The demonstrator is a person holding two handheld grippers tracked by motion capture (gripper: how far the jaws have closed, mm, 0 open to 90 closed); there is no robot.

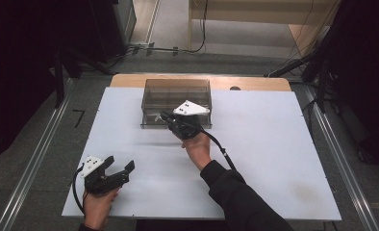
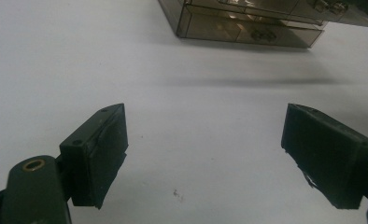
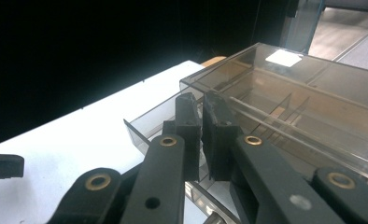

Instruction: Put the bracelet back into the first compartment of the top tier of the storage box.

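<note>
A smoky clear plastic box (image 1: 175,91) with inner compartments stands at the far middle of the white table (image 1: 274,144). Its low drawer (image 3: 149,119) sticks out a little from the front. My right gripper (image 1: 164,115) is at that front. In the right gripper view its jaws (image 3: 201,100) are pressed almost together over the drawer's thin front wall, which seems to be pinched between them. My left gripper (image 1: 121,163) rests near the table's front left corner, wide open with bare table between its jaws (image 2: 205,116). The box (image 2: 247,18) lies far ahead of it.
The white board overhangs a wooden table edge (image 1: 255,83) behind the box. Metal rails (image 1: 33,163) run along both sides on the floor. Cables (image 1: 178,48) and dark curtains lie beyond the far edge. Open table surface surrounds both hands.
</note>
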